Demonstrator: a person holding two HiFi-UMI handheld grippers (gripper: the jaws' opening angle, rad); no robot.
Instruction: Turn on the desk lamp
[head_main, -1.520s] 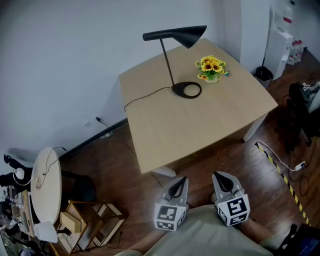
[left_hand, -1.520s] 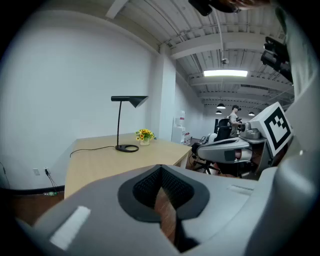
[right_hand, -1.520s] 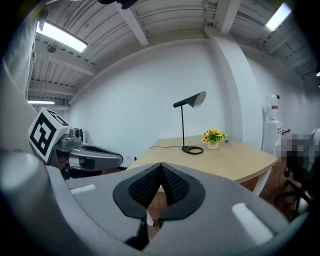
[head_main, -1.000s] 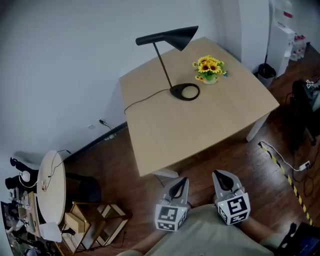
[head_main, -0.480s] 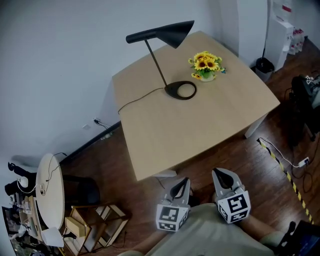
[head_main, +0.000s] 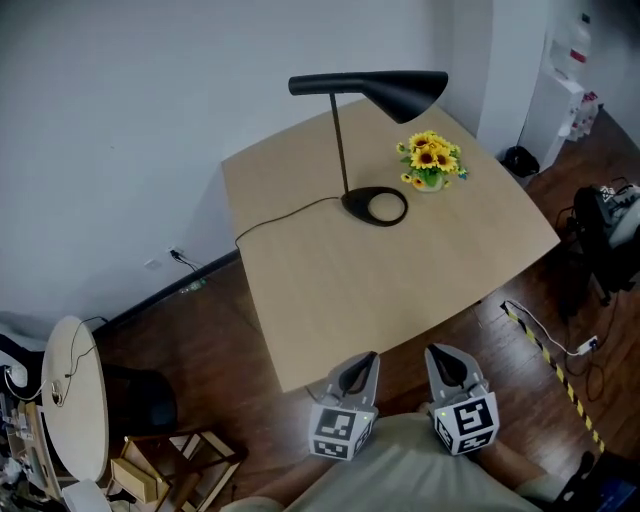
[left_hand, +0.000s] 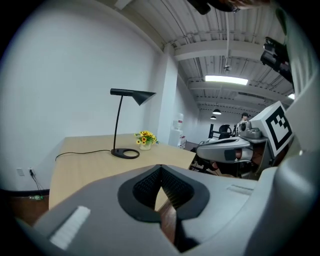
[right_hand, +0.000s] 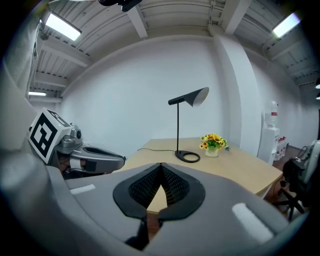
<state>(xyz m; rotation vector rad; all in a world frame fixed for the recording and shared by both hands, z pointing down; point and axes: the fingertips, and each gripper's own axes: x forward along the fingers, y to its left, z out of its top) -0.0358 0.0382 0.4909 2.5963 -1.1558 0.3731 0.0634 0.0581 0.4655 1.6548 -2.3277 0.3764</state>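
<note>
**Desk lamp (head_main: 395, 88) on the far part of the tabletop (head_main: 330, 300); both grippers closed and empty.**

Head view: the left gripper (head_main: 358, 368) and right gripper (head_main: 447, 362) hang off the tabletop's near edge, well apart from the lamp. Its ring base (head_main: 352, 204) sits on the tabletop's far half.
Left gripper view: the jaws meet on nothing, and the lamp (left_hand: 132, 93) stands across the tabletop.
Right gripper view: the jaws are likewise together. The thin stem and wide shade (right_hand: 195, 96) look top-heavy and easy to tip. No switch shows, so press gently and steady the base.

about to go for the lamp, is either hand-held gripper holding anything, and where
Nothing is held. The left hand-held gripper and right hand-held gripper both have jaws together with nothing between; the desk lamp stands untouched.
</note>
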